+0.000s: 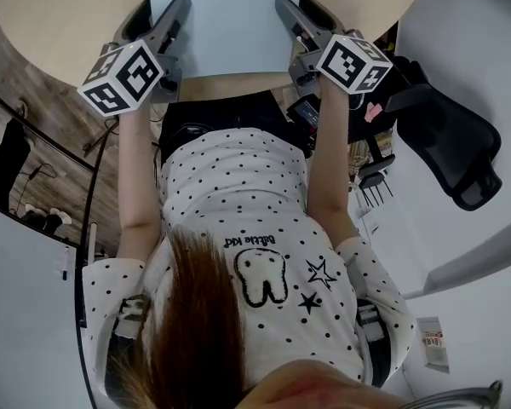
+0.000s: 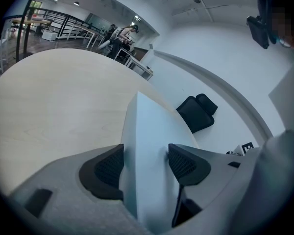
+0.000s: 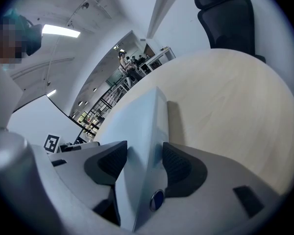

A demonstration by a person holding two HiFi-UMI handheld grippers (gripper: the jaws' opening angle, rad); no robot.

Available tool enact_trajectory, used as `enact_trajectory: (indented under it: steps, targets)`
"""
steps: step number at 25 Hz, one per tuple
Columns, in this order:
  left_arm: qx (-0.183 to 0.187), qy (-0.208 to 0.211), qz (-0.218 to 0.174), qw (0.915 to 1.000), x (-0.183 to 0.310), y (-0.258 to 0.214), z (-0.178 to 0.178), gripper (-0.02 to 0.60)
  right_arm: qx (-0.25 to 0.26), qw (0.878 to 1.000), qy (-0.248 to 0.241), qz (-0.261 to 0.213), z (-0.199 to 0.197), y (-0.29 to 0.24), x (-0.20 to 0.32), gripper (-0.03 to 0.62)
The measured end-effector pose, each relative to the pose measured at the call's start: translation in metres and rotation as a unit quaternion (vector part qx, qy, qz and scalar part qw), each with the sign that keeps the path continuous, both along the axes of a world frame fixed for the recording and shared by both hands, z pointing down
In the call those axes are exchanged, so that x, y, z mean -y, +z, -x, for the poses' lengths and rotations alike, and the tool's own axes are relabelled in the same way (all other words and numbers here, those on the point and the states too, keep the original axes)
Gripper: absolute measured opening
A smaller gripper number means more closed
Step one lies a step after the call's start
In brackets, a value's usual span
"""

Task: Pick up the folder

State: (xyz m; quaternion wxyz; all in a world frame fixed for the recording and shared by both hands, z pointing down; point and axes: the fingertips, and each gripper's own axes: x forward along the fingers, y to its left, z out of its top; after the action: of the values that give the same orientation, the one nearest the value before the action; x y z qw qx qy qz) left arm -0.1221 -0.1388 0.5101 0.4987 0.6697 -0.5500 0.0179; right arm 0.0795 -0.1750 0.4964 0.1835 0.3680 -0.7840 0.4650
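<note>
We hold the pale blue folder (image 1: 226, 20) by its two side edges, one hand-held gripper on each. In the head view it sits flat at the top centre, over the near rim of the round, light wood table (image 1: 68, 15).

The left hand-held gripper (image 1: 175, 17) closes on the folder's left edge. In the left gripper view, the folder (image 2: 147, 131) runs as a thin sheet between its two ribbed black pads (image 2: 110, 168), which press on it from both faces.

The right hand-held gripper (image 1: 289, 15) clamps the right edge in the same way. In the right gripper view, the folder (image 3: 137, 121) is caught between the pads (image 3: 179, 163), with a small round blue stud (image 3: 157, 199) showing at its near edge.

There the folder throws a shadow on the table (image 3: 225, 97) beside it. We cannot tell whether its far end touches the wood.

The marker cubes (image 1: 123, 77) sit near our wrists. A black office chair (image 1: 451, 143) stands to the right, well apart from the table.
</note>
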Motion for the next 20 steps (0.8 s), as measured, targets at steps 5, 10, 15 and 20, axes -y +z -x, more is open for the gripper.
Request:
enact_trajectory:
  steps: [5,10,15,20]
  targets:
    - [-0.001,-0.004,0.0,1.0,0.0,-0.001,0.001,0.282,-0.001,1.0,0.003,-0.012,0.002,-0.004,0.001,0.225]
    - [-0.001,-0.004,0.003,1.0,0.0,-0.001,0.001,0.282,-0.005,1.0,0.003,-0.018,0.003,-0.006,0.002,0.221]
    - [-0.007,-0.006,0.003,1.0,0.001,-0.005,0.0,0.282,-0.003,1.0,0.005,-0.023,0.002,-0.011,0.004,0.219]
    - [-0.014,-0.008,-0.008,0.9998,0.001,-0.012,-0.001,0.282,-0.001,0.999,0.009,-0.039,0.001,-0.021,0.004,0.219]
